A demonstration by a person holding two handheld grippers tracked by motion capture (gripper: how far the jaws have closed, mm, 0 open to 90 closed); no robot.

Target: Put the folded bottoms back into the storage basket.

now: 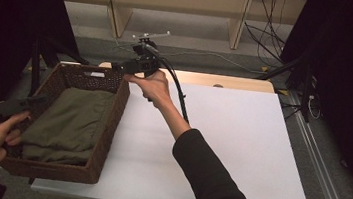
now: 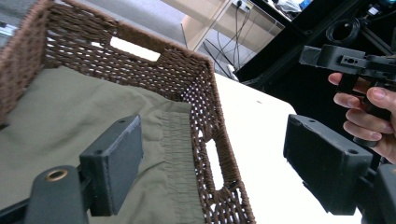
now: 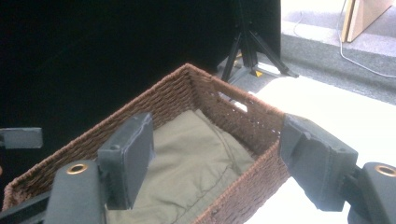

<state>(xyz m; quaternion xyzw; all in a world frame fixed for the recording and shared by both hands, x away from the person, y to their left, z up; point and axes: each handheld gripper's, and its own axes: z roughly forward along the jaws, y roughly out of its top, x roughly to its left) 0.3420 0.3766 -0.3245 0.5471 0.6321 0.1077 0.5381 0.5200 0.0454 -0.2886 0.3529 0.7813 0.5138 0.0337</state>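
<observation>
holding folded olive cloth [image 1: 68, 122], wicker basket [image 1: 111, 122] sits on table [image 1: 229, 151].

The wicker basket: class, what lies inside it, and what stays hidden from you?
Inside the wicker basket lies a folded olive-green cloth covering nearly its whole floor. Whatever sits beneath the cloth, and the basket's bottom itself, cannot be seen.

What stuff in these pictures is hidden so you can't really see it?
- Basket bottom: in the high view, the folded green cloth covers it, so anything underneath is hidden.
- Left hand-held gripper: in the high view, dark and partly cut off by the left edge.
- Basket's near end: in the left gripper view, cut off by the bottom edge.
- Room at left: in the right gripper view, too dark.
</observation>
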